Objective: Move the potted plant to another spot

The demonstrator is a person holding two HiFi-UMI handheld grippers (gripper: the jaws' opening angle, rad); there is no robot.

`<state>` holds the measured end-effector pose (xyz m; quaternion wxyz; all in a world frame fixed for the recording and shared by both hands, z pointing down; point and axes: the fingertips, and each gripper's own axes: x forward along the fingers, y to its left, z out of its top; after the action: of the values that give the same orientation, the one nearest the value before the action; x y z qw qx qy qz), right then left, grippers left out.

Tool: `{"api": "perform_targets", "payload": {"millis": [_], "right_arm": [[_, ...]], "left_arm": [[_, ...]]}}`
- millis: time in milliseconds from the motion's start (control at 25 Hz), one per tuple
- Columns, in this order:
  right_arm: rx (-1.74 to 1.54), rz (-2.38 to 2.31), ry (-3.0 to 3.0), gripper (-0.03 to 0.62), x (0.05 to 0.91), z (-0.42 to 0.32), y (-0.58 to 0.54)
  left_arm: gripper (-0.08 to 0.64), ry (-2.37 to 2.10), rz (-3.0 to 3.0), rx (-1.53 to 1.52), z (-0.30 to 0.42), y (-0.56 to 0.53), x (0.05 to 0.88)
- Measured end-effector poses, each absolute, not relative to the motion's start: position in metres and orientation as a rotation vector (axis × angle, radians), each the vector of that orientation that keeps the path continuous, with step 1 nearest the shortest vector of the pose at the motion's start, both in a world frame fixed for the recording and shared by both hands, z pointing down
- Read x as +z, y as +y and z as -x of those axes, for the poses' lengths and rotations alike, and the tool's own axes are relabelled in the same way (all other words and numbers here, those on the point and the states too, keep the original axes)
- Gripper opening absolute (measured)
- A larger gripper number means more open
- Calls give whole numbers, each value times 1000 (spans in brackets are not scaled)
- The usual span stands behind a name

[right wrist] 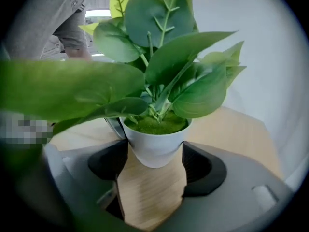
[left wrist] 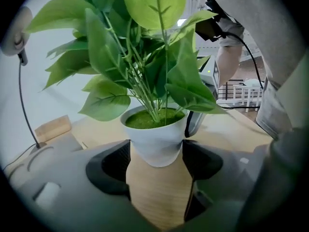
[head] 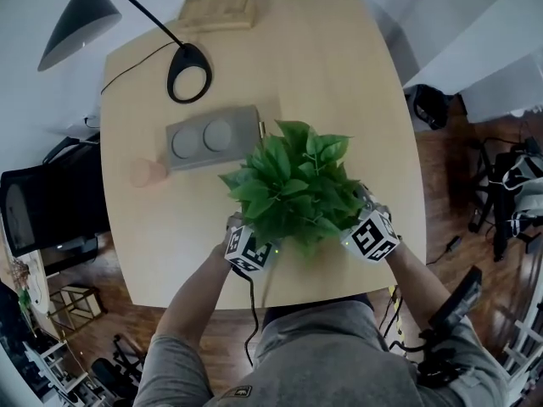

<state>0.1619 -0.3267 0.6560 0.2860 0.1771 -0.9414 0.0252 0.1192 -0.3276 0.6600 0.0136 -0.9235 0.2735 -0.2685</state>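
Note:
A potted plant [head: 293, 185] with broad green leaves stands near the front edge of the light wooden table [head: 339, 75]. Its white pot [left wrist: 155, 139] rests on the tabletop and is hidden under the leaves in the head view. My left gripper [head: 259, 240] is at the plant's left and my right gripper [head: 361, 227] at its right. In the left gripper view the left gripper [left wrist: 156, 151] is open, with the pot's lower part at the mouth of its jaws. The right gripper [right wrist: 155, 153] is open too, its jaws flanking the pot [right wrist: 155, 146] from the opposite side.
A grey box [head: 212, 136] with two round discs lies behind the plant, with a pinkish object [head: 148, 172] to its left. A black desk lamp's ring base [head: 188, 72] and a wooden block [head: 216, 11] sit at the far side. Chairs and cables surround the table.

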Motion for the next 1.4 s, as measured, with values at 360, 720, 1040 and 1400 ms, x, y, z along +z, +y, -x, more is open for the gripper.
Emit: {"api": "perform_targets", "payload": {"millis": [360, 720, 1040, 1400], "right_arm": [[81, -454, -2548, 354, 643, -154, -325], [2, -409, -2616, 353, 577, -136, -328], [-32, -374, -2663, 354, 498, -99, -328], [-82, -310, -2731, 353, 439, -67, -326]], "left_arm": [[334, 920, 2890, -842, -115, -326, 650], [334, 1026, 2835, -757, -97, -328, 581], [334, 1081, 2809, -670, -67, -323, 494], [334, 1188, 2755, -648, -34, -318, 433]]}}
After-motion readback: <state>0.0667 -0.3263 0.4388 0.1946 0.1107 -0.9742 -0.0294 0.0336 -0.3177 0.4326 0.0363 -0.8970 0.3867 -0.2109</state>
